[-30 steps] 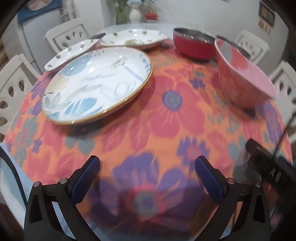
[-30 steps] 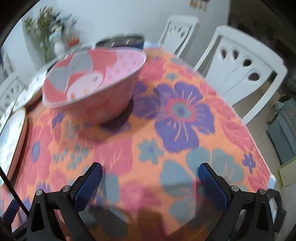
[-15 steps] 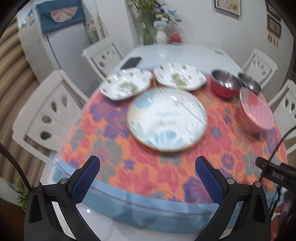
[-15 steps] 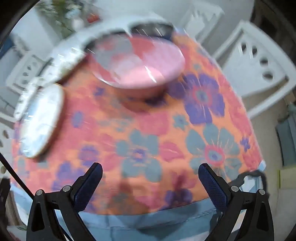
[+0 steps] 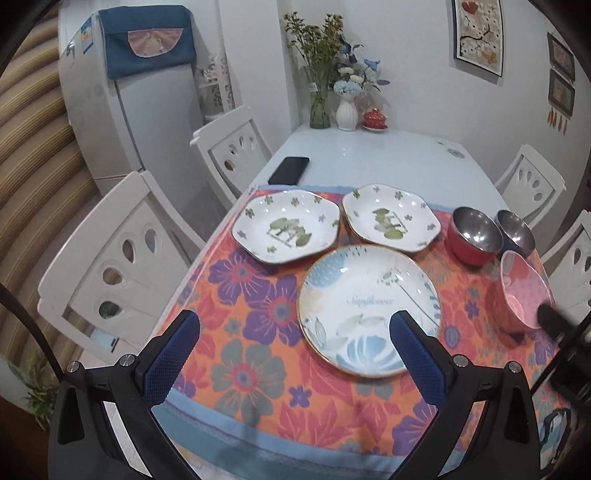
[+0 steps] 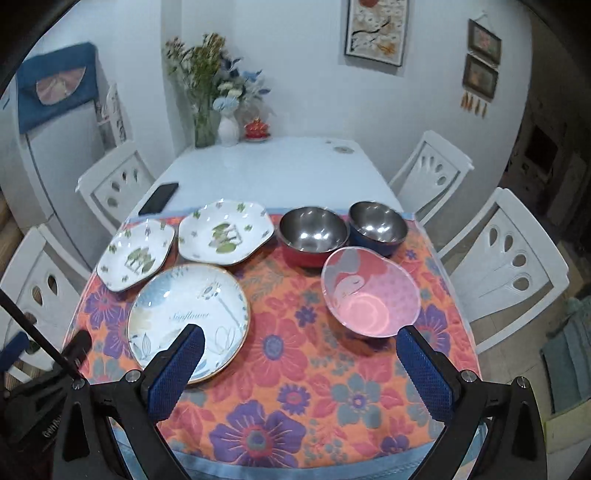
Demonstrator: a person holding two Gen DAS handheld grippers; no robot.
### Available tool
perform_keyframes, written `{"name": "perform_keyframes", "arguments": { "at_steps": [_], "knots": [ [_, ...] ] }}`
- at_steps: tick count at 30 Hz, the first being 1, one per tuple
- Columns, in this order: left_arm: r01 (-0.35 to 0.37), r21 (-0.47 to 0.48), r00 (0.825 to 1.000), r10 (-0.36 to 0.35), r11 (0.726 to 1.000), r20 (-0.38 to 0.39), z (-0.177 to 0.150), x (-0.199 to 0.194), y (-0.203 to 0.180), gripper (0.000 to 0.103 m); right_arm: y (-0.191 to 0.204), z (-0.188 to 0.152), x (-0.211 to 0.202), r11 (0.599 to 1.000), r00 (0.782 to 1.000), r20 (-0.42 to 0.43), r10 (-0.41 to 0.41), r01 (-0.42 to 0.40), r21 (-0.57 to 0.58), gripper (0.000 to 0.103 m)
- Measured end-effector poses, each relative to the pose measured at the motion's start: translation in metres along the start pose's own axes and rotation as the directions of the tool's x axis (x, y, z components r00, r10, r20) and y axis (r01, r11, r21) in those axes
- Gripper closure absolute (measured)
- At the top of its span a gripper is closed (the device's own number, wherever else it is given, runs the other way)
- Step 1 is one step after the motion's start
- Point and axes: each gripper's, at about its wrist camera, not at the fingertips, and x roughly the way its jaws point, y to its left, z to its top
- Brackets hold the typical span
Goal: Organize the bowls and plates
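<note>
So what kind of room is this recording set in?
Most likely a home dining area: a dining table ringed by white chairs, a fridge in the corner, and flower vases with framed pictures on the wall.

Cloth [image 6: 280, 354] on table [image 6: 258, 170]. Front row: round plate [image 6: 188, 317] left, bowl [image 6: 369, 291] right. Behind: two plates [image 6: 136, 254] [image 6: 225, 232], then two steel bowls [image 6: 314, 232] [image 6: 376, 225]. Phone [image 6: 159, 198] beyond cloth, left.

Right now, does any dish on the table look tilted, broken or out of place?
Only the pink bowl stands out: its rim slants instead of lying level, unlike the red bowl and blue bowl behind it. I see no cracks or spills.
</note>
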Motion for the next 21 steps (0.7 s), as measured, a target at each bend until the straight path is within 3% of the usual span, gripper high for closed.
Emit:
{"name": "perform_keyframes", "arguments": {
  "at_steps": [4,13,21],
  "knots": [
    [0.012,0.003,1.000,-0.012,1.000,-0.015,0.002,0.010,0.004,0.001,0.004,-0.012,0.017,0.997,0.995,-0.065,0.070,-0.068,0.029,0.000],
    [0.065,-0.005,0.995,-0.066,0.998,-0.080,0.002,0.025,0.003,0.001,0.009,-0.011,0.026,0.999,0.996,-0.072,0.044,-0.043,0.017,0.000],
    [0.101,-0.012,0.991,-0.101,0.995,-0.086,0.004,0.030,0.003,0.001,0.004,-0.012,0.032,0.999,0.995,-0.094,0.039,-0.036,0.036,0.000]
  ]
}}
